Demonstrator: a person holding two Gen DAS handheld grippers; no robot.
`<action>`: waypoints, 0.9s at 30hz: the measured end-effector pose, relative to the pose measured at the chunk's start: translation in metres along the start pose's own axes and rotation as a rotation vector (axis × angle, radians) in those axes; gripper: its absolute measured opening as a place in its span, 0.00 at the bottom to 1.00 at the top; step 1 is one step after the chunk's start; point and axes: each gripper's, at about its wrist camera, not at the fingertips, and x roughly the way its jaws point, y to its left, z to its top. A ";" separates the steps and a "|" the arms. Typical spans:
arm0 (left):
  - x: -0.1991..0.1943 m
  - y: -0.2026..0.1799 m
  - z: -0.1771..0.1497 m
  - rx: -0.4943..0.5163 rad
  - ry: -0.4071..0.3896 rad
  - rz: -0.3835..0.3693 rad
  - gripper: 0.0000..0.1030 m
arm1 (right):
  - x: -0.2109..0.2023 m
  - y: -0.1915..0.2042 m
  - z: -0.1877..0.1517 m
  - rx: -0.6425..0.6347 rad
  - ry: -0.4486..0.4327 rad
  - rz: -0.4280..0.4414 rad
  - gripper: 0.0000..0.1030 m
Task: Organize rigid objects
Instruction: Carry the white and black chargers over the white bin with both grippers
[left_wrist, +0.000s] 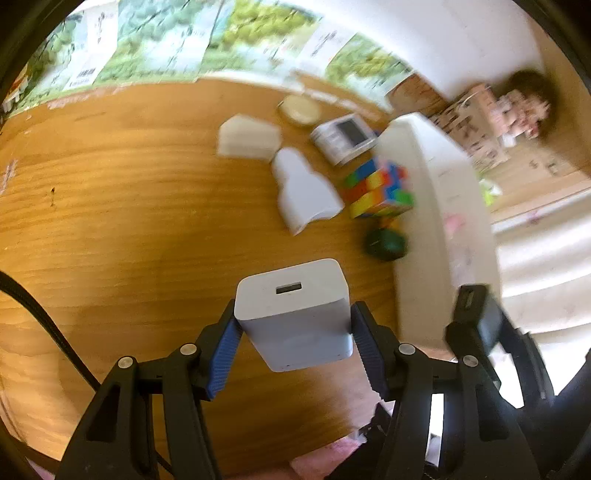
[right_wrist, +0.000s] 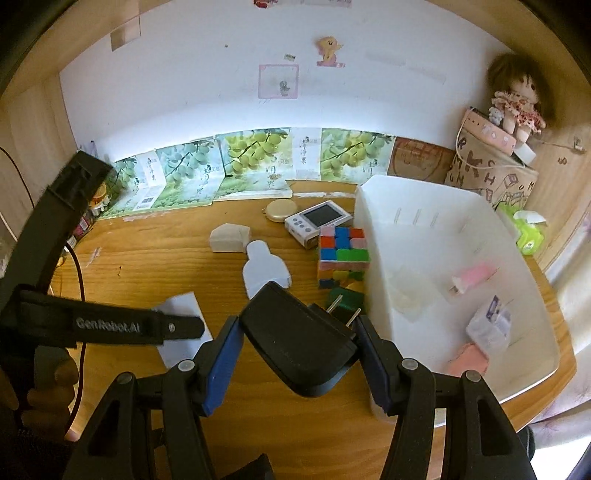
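Left hand-held gripper (left_wrist: 295, 332) clamps white charger (left_wrist: 295, 314) between its pads.

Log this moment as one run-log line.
left gripper: holds white charger | right gripper: holds black charger | white bin: not yet reached

blur: white bin (left_wrist: 436, 206), doll (left_wrist: 528, 103) | hidden: green block (right_wrist: 345, 297) partly behind black charger (right_wrist: 299, 339)
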 end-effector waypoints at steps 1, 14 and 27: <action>-0.002 -0.003 0.002 0.000 -0.019 -0.018 0.60 | -0.002 -0.005 0.000 -0.004 -0.002 0.000 0.60; -0.018 -0.084 0.001 0.107 -0.200 -0.187 0.60 | -0.019 -0.067 0.003 -0.039 -0.018 -0.006 0.60; -0.002 -0.160 -0.003 0.216 -0.271 -0.178 0.60 | -0.019 -0.132 0.004 -0.066 -0.019 -0.005 0.60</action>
